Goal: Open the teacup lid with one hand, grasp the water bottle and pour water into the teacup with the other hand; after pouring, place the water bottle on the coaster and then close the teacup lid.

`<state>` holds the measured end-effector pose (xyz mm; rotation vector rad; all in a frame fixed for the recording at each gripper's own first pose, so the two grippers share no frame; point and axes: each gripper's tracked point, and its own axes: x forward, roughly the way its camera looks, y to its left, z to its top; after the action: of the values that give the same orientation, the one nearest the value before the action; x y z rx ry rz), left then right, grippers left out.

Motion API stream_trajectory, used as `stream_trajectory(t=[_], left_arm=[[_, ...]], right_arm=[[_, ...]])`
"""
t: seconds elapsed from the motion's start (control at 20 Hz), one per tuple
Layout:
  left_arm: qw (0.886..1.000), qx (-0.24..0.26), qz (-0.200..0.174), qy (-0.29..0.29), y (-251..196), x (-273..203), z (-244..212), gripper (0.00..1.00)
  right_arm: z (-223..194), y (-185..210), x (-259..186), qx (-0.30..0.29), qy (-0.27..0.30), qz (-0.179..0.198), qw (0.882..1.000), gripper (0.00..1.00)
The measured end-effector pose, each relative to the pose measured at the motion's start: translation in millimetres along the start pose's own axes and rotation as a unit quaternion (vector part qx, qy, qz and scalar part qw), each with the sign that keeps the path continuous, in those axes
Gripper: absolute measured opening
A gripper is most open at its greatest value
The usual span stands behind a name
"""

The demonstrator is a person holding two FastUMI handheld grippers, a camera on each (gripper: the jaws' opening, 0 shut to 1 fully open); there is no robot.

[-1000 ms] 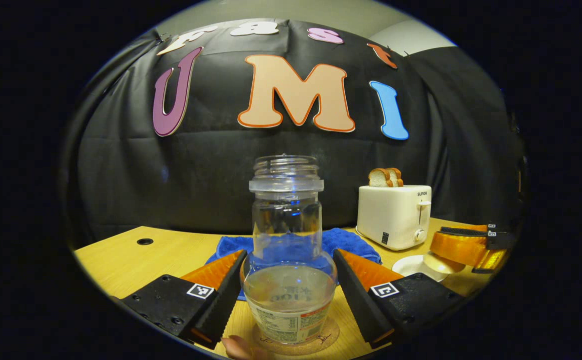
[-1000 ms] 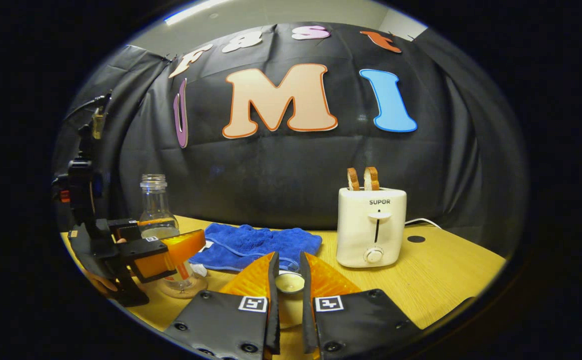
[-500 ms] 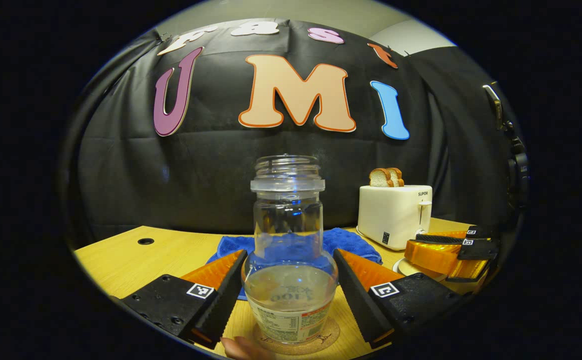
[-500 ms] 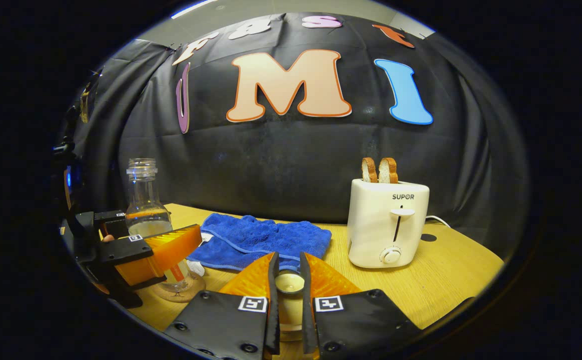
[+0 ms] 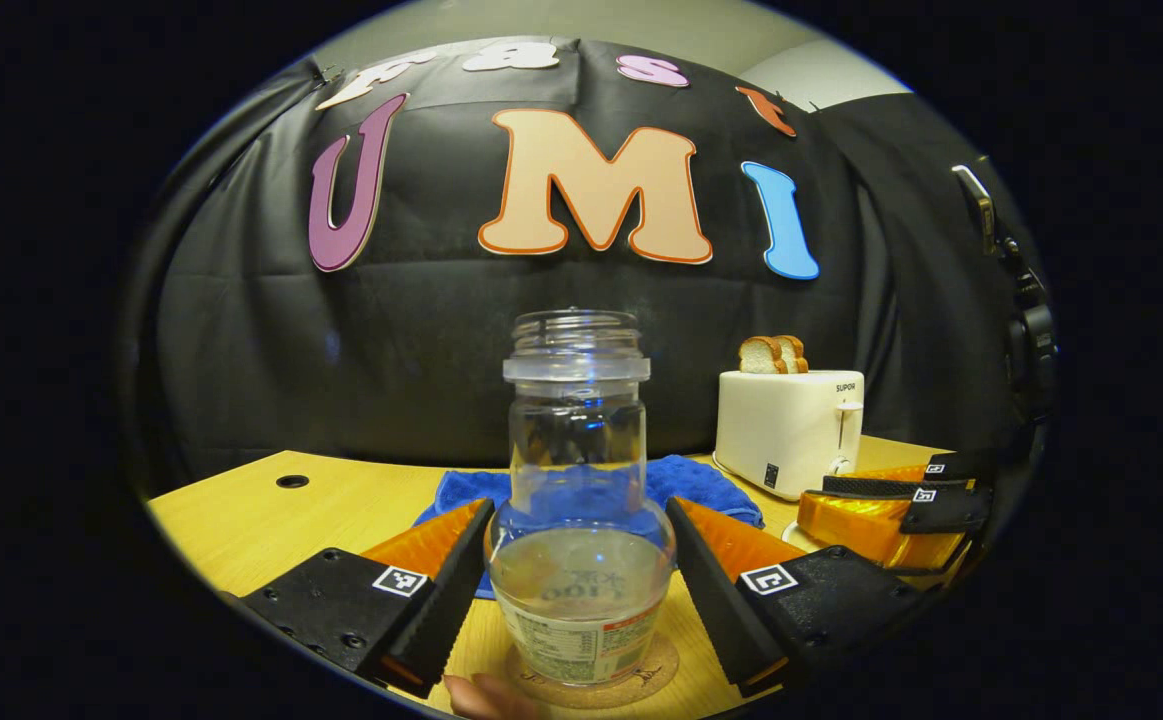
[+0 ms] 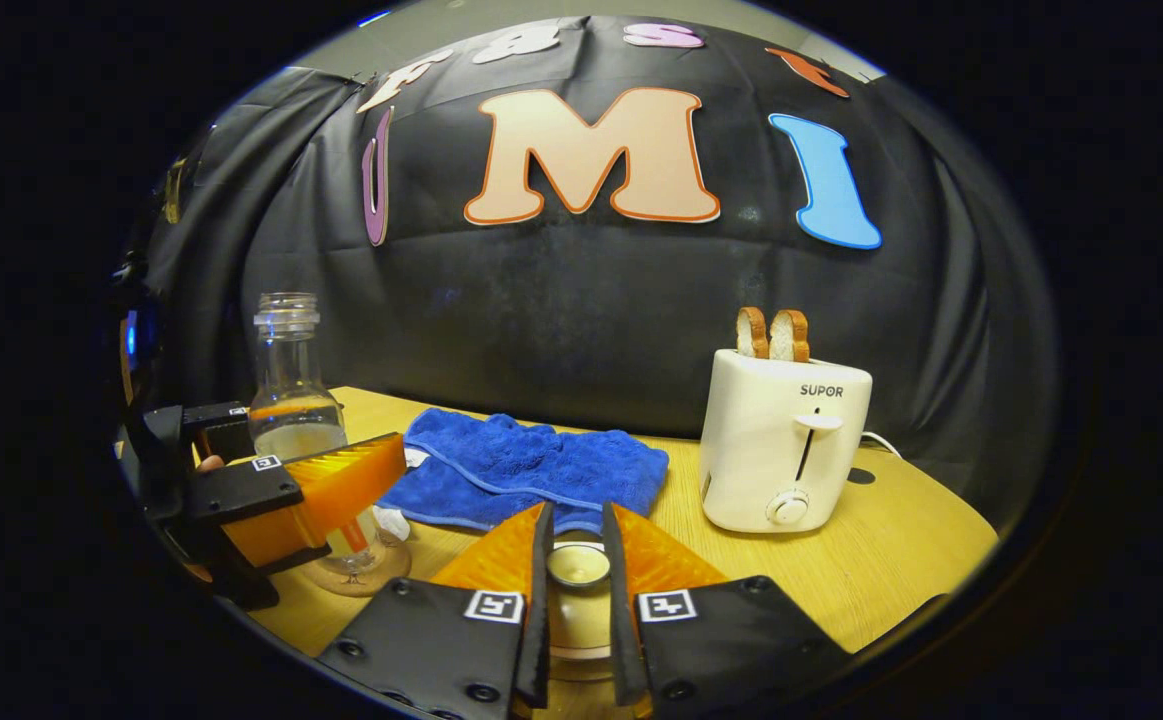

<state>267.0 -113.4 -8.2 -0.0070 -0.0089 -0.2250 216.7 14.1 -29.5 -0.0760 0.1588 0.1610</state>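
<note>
The clear water bottle [image 5: 579, 560], part full and uncapped, stands upright on the round cork coaster [image 5: 663, 665]. My left gripper [image 5: 580, 501] is shut on its bulbous lower body, one finger on each side. In the right gripper view that bottle [image 6: 286, 400] and coaster [image 6: 386, 572] sit at the far left with the left gripper [image 6: 326, 440] around them. My right gripper [image 6: 576, 508] is shut on the cream knob of the teacup lid [image 6: 578, 565], low over the table. In the left gripper view the right gripper [image 5: 813, 497] hovers over the white teacup [image 5: 793, 532], mostly hiding it.
A white toaster [image 6: 786, 450] with two bread slices stands at the back right of the wooden table [image 6: 891, 560]. A crumpled blue towel [image 6: 531, 475] lies between bottle and toaster. A small round hole [image 5: 292, 481] is in the tabletop's far left.
My right gripper has come down and in toward the teacup with the lid held in it. The left gripper and the bottle have stayed on the coaster.
</note>
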Motion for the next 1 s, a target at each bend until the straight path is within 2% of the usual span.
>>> stream_trajectory(t=[0.35,0.4,0.45,0.5,0.6,0.75,0.8,0.85,0.9,1.0], left_arm=[[1.0,0.001,0.001,0.0,1,-3,-1,0.97],[1.0,0.0,0.003,0.0,2,-4,0,0.97],[1.0,0.0,0.005,-0.001,1,-5,-1,0.97],[1.0,0.001,0.013,0.0,4,-7,-1,0.98],[1.0,0.002,0.018,-0.001,6,-13,0,0.97],[1.0,0.001,0.019,-0.001,6,-21,0,0.98],[1.0,0.001,0.019,-0.001,5,-24,0,0.98],[1.0,0.001,0.018,-0.001,6,-28,-1,0.98],[1.0,0.001,0.02,-0.001,6,-31,0,0.98],[1.0,0.001,0.021,-0.002,7,-41,1,0.98]], right_arm=[[4,-9,-5,0.021,-0.014,-0.014,1.0,0.93],[5,-12,-6,0.026,-0.02,-0.02,0.999,0.96],[7,-14,-9,0.03,-0.027,-0.024,0.999,0.89],[10,-15,-12,0.034,-0.037,-0.026,0.998,0.99],[16,-14,-16,0.031,-0.059,-0.027,0.997,0.89],[19,-15,-23,0.034,-0.075,-0.029,0.996,0.94],[17,-12,-26,0.034,-0.074,-0.026,0.996,0.89],[18,-12,-29,0.034,-0.075,-0.026,0.996,0.94],[18,-11,-32,0.034,-0.075,-0.024,0.996,0.89],[18,-10,-39,0.034,-0.077,-0.024,0.996,0.89]])
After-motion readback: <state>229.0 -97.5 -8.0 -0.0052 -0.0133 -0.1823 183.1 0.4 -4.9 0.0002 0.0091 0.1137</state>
